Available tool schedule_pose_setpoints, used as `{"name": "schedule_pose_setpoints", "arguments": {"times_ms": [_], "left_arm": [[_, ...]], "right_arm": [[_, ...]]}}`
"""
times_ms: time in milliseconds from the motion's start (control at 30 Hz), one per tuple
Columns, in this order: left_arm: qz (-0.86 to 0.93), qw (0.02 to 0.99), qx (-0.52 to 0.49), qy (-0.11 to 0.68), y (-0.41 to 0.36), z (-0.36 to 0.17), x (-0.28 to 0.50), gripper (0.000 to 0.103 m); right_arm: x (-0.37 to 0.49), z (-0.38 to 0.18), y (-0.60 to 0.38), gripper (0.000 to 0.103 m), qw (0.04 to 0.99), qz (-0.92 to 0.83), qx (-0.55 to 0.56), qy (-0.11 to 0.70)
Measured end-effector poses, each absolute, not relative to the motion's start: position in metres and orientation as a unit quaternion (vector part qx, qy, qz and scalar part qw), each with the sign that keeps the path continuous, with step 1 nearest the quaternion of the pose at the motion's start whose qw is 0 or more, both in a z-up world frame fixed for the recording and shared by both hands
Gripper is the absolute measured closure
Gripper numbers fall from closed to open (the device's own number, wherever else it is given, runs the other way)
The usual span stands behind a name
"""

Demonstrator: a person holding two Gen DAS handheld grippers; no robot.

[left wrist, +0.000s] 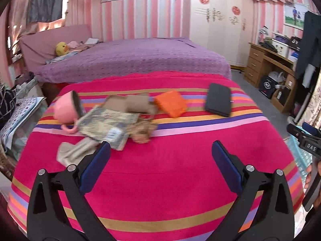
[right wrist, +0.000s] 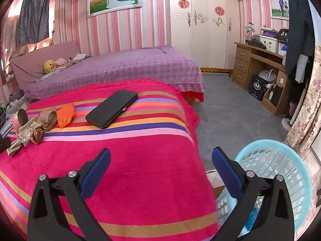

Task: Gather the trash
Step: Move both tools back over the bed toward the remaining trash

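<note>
Trash lies on a table under a striped pink cloth: a printed paper wrapper, torn cardboard, a crumpled brown wrapper, a beige scrap and an orange packet. My left gripper is open and empty, just short of the pile. My right gripper is open and empty over the table's right edge, beside a light blue basket. The pile also shows in the right wrist view, far left.
A pink cup lies tipped at the pile's left. A black phone rests right of the orange packet; it also shows in the right wrist view. A purple bed stands behind, a wooden desk at right.
</note>
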State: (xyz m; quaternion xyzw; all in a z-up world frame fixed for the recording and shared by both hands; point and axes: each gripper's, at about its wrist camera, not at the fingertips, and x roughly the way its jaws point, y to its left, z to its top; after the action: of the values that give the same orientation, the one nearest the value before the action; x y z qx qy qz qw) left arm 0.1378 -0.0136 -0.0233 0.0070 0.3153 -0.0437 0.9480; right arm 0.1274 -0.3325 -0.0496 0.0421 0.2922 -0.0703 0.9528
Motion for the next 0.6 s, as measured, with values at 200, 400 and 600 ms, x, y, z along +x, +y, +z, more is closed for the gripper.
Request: {"name": "schedule_pose_setpoints", "arguments": {"times_ms": [200,400,600], "left_arm": [[-0.007,0.945,0.018,0.328,0.042,-0.041,0.145,0.006],[0.008,0.935,0.025,0.354,0.087,-0.063,0.153,0.006],[0.027,0.926,-0.012,0.377,0.130,-0.082,0.167,0.006]], "right_arm": [[0.139,-0.056,-0.305,0.005,0.950,-0.068,0.023,0.304],[0.147,-0.059,-0.287,0.005,0.947,-0.077,0.014,0.310],[0.160,-0.066,-0.268,0.005,0.942,-0.056,0.026,0.331]]}}
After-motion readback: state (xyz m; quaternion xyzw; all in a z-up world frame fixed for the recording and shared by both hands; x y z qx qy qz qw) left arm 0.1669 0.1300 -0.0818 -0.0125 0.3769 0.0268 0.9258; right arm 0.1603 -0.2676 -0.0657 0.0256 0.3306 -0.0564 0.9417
